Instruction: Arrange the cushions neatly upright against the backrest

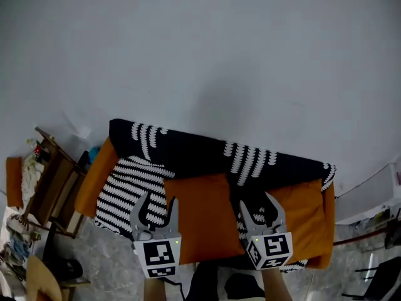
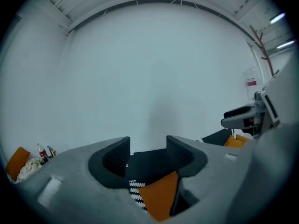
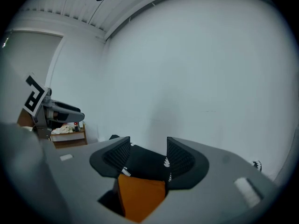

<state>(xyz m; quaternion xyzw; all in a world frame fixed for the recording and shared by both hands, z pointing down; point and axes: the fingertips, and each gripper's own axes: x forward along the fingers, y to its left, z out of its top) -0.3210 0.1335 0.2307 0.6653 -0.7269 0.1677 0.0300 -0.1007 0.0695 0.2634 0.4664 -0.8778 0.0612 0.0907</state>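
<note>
Now | left gripper [image 1: 156, 199] and right gripper [image 1: 257, 202] – both jaws apart, empty | striped cushion [image 1: 124, 190] on left end of sofa seat [image 1: 202, 215], just left of left gripper – the nearer one | backrest [image 1: 188, 150] beyond.

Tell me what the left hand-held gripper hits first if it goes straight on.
Probably the black throw draped over the back of the sofa; it fills the gap between the open jaws of the left hand-held gripper. An orange cushion lies lower, so depth is uncertain.

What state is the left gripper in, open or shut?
Open. The left gripper has its jaws apart, with only the sofa seen beyond them.
</note>
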